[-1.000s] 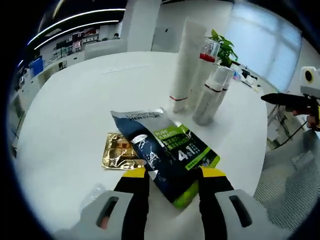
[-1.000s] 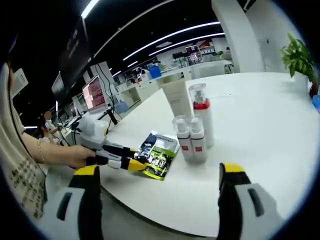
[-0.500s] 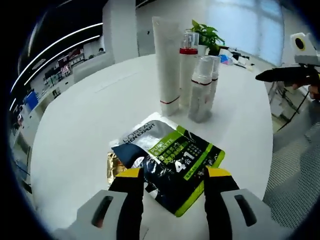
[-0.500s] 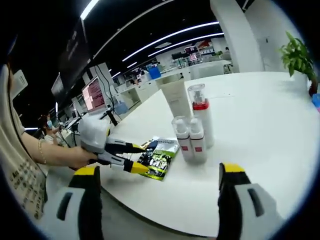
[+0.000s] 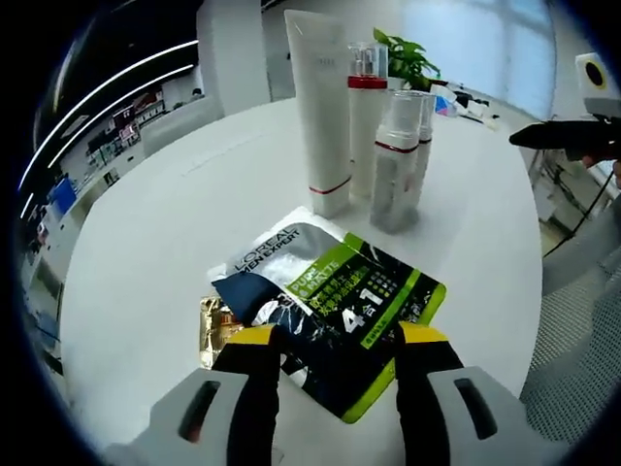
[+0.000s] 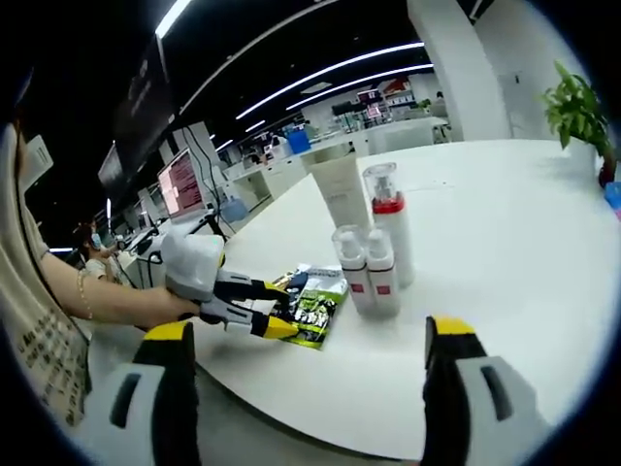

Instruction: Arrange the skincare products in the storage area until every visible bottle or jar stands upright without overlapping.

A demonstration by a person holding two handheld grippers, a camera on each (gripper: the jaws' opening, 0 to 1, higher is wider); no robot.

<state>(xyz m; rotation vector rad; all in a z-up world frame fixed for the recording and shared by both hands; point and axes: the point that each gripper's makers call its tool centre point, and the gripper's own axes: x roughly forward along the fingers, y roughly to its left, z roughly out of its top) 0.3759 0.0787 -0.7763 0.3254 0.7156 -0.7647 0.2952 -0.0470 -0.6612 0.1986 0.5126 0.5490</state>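
On the white table (image 5: 136,243) a dark and green sachet (image 5: 330,301) lies flat. In the left gripper view its long axis runs diagonally, from the near right edge up to the left. A gold sachet (image 5: 212,325) lies partly under its left side. The left gripper (image 5: 330,340) has its jaws spread, one on each side of the sachet's near end, and grips nothing. Beyond stand a white tube (image 5: 318,107), a red-collared pump bottle (image 5: 366,116) and two small bottles (image 5: 396,160), all upright and close together. The right gripper (image 6: 310,340) hangs off the table edge, jaws wide apart and empty.
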